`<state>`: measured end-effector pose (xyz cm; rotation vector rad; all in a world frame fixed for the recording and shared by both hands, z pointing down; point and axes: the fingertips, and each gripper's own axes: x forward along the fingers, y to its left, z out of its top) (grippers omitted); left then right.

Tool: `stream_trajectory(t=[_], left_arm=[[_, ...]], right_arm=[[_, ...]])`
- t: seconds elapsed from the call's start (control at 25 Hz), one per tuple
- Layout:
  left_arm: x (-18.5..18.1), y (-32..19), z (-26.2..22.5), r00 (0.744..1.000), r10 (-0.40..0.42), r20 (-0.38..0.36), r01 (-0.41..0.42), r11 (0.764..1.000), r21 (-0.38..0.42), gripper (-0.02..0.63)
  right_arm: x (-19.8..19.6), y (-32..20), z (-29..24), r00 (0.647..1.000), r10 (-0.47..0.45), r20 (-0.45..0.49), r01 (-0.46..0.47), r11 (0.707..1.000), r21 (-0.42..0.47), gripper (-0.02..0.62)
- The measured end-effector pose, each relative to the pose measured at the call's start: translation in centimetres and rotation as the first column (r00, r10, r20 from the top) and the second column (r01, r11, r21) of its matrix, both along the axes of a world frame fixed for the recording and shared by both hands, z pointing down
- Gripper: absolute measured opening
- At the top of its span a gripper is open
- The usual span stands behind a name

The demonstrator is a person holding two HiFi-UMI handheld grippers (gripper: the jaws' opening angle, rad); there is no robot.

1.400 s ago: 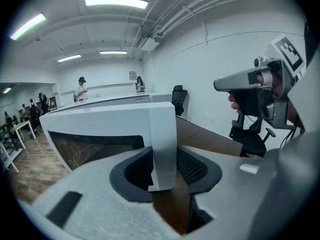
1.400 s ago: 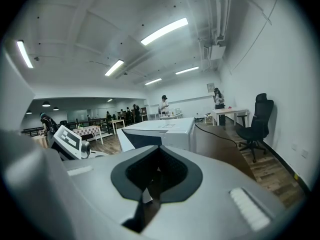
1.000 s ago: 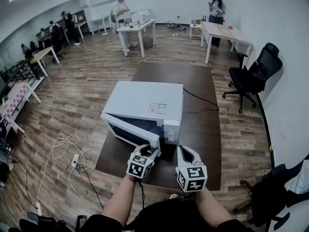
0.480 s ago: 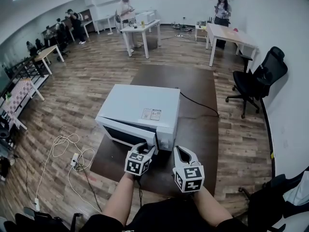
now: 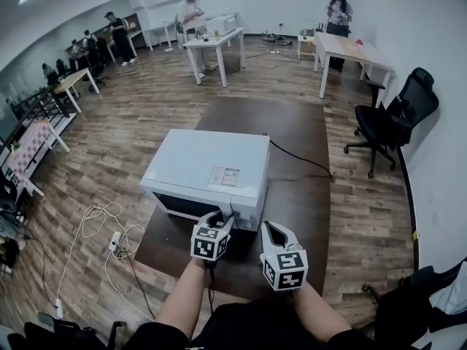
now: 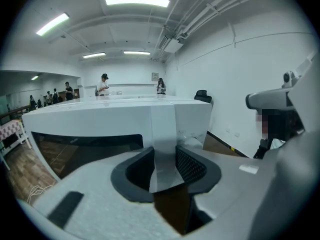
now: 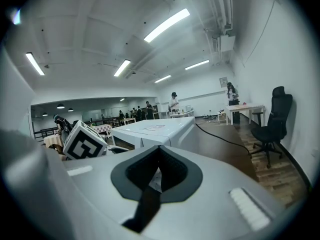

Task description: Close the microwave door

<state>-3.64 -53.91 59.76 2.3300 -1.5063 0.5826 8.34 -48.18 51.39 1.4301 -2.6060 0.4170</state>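
Note:
A white microwave (image 5: 211, 162) stands on a dark brown table (image 5: 292, 137). Its door (image 5: 186, 204), with a dark window, lies almost flat against the front. My left gripper (image 5: 225, 219) is at the door's right edge. In the left gripper view the jaws (image 6: 164, 159) have the door's pale edge strip between their pads, beside the window (image 6: 90, 149). My right gripper (image 5: 270, 228) hovers just right of it, in front of the control panel, with jaws together and nothing held. The right gripper view shows those jaws (image 7: 160, 151), the microwave (image 7: 155, 129) beyond them and the left gripper's marker cube (image 7: 85, 144).
A black cable (image 5: 303, 159) runs from the microwave's back across the table. A black office chair (image 5: 398, 119) stands to the right. White cords and a power strip (image 5: 109, 232) lie on the wooden floor at the left. People stand at white tables (image 5: 211, 42) far back.
The microwave door has swung from well ajar to almost against the front. Both grippers have moved forward with it, toward the microwave.

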Motion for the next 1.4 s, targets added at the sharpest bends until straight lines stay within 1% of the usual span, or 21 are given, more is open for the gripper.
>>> stream_trajectory(t=[0.12, 0.32, 0.4, 0.56, 0.6, 0.72, 0.76, 0.88, 1.04, 1.2, 1.4], left_arm=[[0.0, -0.2, -0.1, 1.000, -0.014, -0.003, 0.014, 1.000, -0.004, 0.143], [-0.1, -0.1, -0.1, 0.999, -0.026, -0.023, 0.027, 0.999, 0.017, 0.147], [-0.1, 0.3, -0.3, 0.999, -0.036, -0.023, 0.037, 0.999, 0.038, 0.193], [-0.5, 1.4, -1.9, 0.997, -0.061, -0.041, 0.064, 0.994, 0.084, 0.198], [-0.8, 1.8, -2.4, 0.996, -0.077, -0.055, 0.081, 0.992, 0.092, 0.184], [-2.0, 3.0, -4.0, 0.986, -0.142, -0.093, 0.151, 0.983, 0.101, 0.034], [-2.4, 3.4, -4.4, 0.982, -0.162, -0.099, 0.172, 0.979, 0.106, 0.011], [-3.5, 4.8, -5.8, 0.974, -0.198, -0.108, 0.211, 0.969, 0.126, 0.011], [-4.1, 7.1, -7.5, 0.965, -0.210, -0.154, 0.229, 0.966, 0.121, 0.012], [-4.4, 9.6, -8.4, 0.965, -0.213, -0.152, 0.234, 0.962, 0.137, 0.012], [-6.3, 12.7, -8.5, 0.953, -0.264, -0.151, 0.286, 0.947, 0.146, 0.012]], right_arm=[[-0.2, 0.2, 0.1, 1.000, -0.012, 0.002, 0.012, 1.000, -0.007, 0.008], [-0.3, 0.2, 0.5, 1.000, -0.023, 0.003, 0.023, 1.000, -0.017, 0.008], [-0.3, 0.2, 0.7, 1.000, -0.023, 0.004, 0.023, 1.000, -0.018, 0.008], [-1.2, 0.4, 0.4, 0.999, -0.051, 0.007, 0.051, 0.999, -0.010, 0.008], [-1.7, 0.6, 0.1, 0.998, -0.068, 0.012, 0.068, 0.998, -0.002, 0.008], [-3.0, 1.1, -0.7, 0.993, -0.117, 0.030, 0.117, 0.993, 0.022, 0.008], [-3.5, 1.2, -0.9, 0.991, -0.128, 0.032, 0.127, 0.992, 0.028, 0.008], [-4.6, 1.7, -1.4, 0.987, -0.155, 0.032, 0.153, 0.987, 0.042, 0.008], [-6.0, 2.5, -2.2, 0.981, -0.188, 0.046, 0.185, 0.981, 0.060, 0.008], [-7.5, 3.2, -2.9, 0.975, -0.222, 0.034, 0.217, 0.971, 0.097, 0.006], [-10.6, 4.5, -3.2, 0.951, -0.309, -0.016, 0.308, 0.943, 0.129, 0.005]])
